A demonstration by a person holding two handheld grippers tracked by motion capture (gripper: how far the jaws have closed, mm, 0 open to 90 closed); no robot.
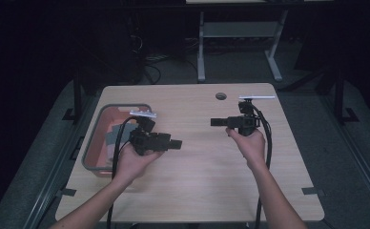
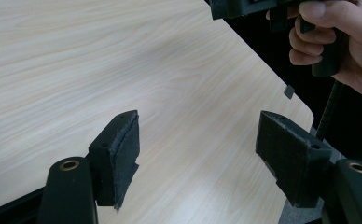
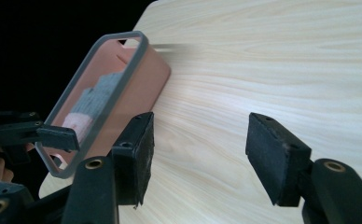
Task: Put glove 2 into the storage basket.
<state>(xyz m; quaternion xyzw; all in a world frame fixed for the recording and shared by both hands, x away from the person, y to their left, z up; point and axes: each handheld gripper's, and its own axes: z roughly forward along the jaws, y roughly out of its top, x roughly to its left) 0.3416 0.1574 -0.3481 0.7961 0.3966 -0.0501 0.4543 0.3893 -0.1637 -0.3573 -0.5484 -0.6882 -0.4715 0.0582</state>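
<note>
1. two handheld grippers sit over a light wooden table (image 1: 197,181) in the high view, each gripped by a bare hand coming up from the bottom edge.
2. left gripper (image 1: 176,143) is at centre left of the high view, jaws pointing toward the middle of the frame; in the left gripper view (image 2: 198,144) its two black padded jaws stand wide apart with bare wood between them and nothing held.
3. right gripper (image 1: 215,122) is right of centre in the high view, jaws pointing toward the left gripper and well apart from it; in the right gripper view (image 3: 200,149) its jaws are also wide apart, with bare tabletop in the gap and nothing held.
4. one pink bin with a grey rim (image 1: 95,138) rests on the table at the left of the high view, just behind the left hand (image 1: 130,162); in the right gripper view the bin (image 3: 137,88) is at upper left.
5. some grey and pale folded pieces (image 3: 93,100) lie inside the bin; what they are i cannot tell.
6. right hand (image 2: 337,42) shows at the upper right of the left gripper view, wrapped around its black handle.
</note>
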